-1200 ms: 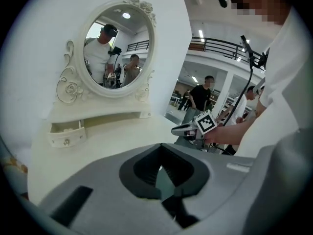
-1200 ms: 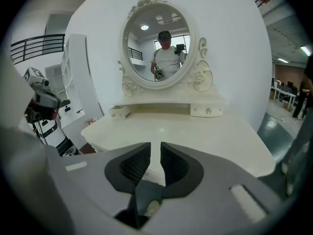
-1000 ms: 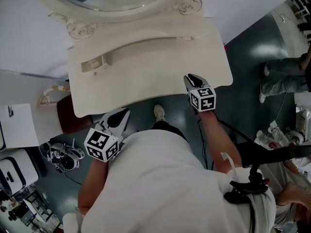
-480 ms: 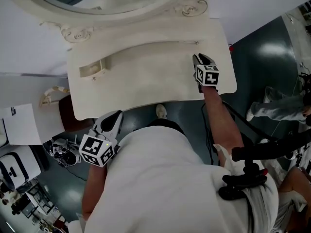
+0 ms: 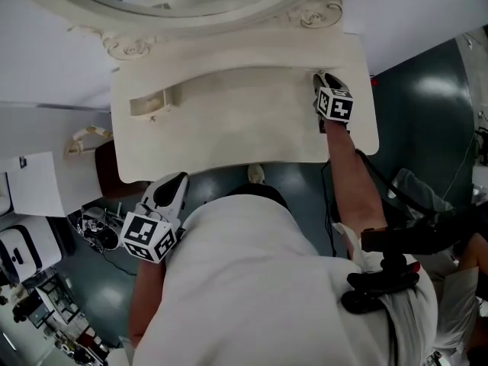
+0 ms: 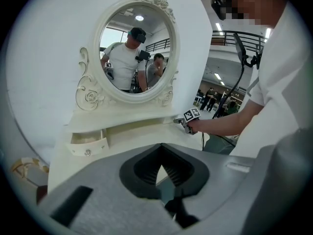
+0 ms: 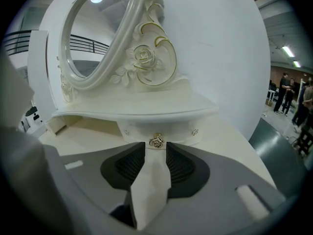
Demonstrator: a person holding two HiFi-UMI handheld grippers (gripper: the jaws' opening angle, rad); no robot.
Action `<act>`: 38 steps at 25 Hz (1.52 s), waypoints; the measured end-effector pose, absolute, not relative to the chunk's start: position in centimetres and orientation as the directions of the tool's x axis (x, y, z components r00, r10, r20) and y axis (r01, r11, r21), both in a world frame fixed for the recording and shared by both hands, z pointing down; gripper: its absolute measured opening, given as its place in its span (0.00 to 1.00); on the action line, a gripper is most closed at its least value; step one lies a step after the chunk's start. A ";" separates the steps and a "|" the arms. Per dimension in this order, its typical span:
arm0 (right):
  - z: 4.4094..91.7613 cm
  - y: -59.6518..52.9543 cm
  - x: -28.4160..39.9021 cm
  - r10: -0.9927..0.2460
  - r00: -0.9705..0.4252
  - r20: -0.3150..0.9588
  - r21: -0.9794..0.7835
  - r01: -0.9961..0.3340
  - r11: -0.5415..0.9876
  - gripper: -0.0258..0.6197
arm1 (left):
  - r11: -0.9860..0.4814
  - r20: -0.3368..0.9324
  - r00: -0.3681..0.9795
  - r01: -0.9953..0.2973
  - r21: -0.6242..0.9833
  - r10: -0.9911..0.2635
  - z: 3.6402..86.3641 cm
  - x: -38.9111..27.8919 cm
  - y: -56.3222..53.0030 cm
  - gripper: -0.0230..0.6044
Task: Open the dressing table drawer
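Note:
The cream dressing table (image 5: 229, 128) has two small drawers under its mirror shelf. The left drawer (image 5: 149, 101) (image 6: 88, 143) stands pulled out. The right drawer (image 7: 159, 131) is closed and has a gold rose knob (image 7: 156, 141). My right gripper (image 5: 325, 78) (image 7: 156, 150) reaches over the tabletop to that drawer front. Its jaws are opening; the knob sits just ahead of the gap and the pads do not press on it. My left gripper (image 5: 174, 183) (image 6: 162, 148) hangs below the table's front edge, shut and empty.
An oval mirror (image 6: 134, 48) in a carved frame stands on the shelf against a white wall (image 5: 46, 59). A brown stool (image 5: 114, 175) sits left of the table. Shoes and cables (image 5: 95, 231) lie on the dark floor. A camera rig (image 5: 381, 280) hangs at my right side.
My right gripper has travelled forward across the tabletop from the front edge to the back right drawer. The left gripper has drifted a little left, below the table edge.

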State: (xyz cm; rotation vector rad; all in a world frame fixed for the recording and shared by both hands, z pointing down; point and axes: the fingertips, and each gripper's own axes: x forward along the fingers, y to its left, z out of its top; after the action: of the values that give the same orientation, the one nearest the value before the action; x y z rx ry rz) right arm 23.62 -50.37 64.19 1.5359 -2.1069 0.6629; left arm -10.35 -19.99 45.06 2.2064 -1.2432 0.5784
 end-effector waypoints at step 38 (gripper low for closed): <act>65.1 -46.9 23.6 -0.719 -0.298 0.628 -0.100 -0.947 0.305 0.19 | -0.437 0.597 0.503 -0.859 0.267 -0.625 45.5 -10.3 -17.7 0.04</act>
State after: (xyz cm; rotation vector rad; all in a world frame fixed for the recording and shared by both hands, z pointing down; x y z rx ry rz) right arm 23.56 -46.90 65.07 1.4769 -2.1056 0.6427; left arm -10.26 -17.74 45.54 2.2041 -1.2122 0.5650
